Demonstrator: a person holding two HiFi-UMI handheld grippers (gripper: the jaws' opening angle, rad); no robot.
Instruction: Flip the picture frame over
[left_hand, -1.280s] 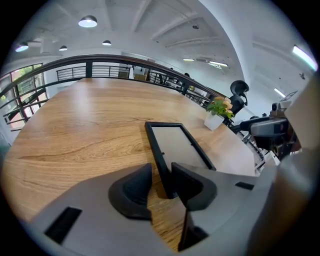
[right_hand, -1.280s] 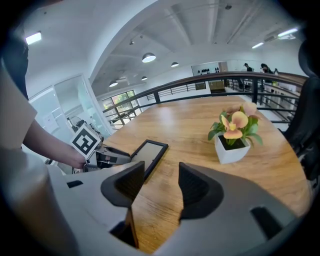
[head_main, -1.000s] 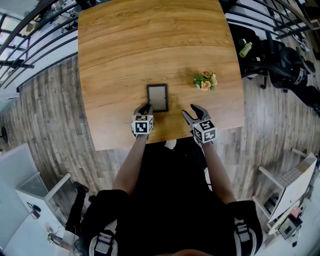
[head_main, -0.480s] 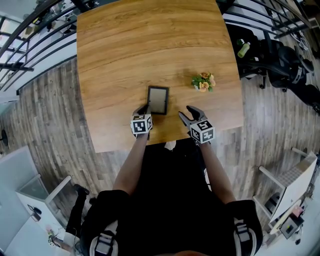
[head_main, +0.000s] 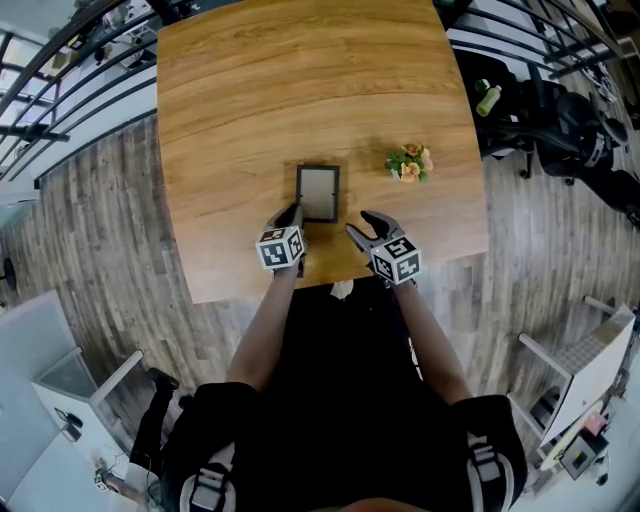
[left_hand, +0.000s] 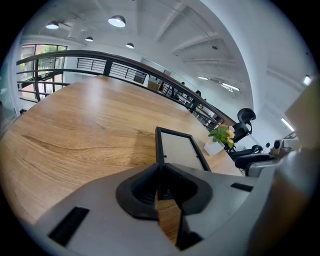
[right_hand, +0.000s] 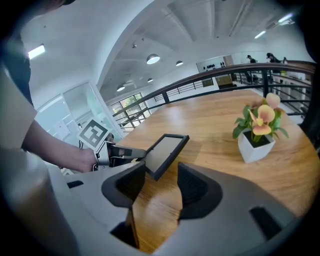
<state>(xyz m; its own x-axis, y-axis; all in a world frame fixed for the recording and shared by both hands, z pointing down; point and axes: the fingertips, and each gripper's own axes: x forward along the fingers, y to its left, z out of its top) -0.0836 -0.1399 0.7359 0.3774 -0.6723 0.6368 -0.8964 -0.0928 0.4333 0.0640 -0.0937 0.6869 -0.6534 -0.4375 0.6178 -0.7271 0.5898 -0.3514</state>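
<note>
**Op:** Head view. The picture frame lies near the front edge of the table with its pale panel facing up. The potted flowers stand well off to its right. My left gripper is at the frame's near left corner.

**Spotter:** Got hold of it?

**Op:** Left gripper view says yes. The jaws have just been closing and now pinch the thin dark rim between the pads. In the right gripper view the near end looks lifted off the wood, and the far edge appears to rest on it.

**Spotter:** And the right gripper?

**Op:** Jaws apart, nothing between them. It hovers just right of the frame's near corner.

**Spotter:** Plan for the turn?

**Op:** I judge the flip barely begun.
- I'd use the far edge as the hinge and raise the near end in an arc.
- I'd roll the wrist with it rather than drag the frame.
- The corner pinch is narrow, so the frame may swivel.
- I'd bring the right jaws onto the opposite rim before it passes upright.
- Then I'd lower it face down, clear of the flowers.
</note>
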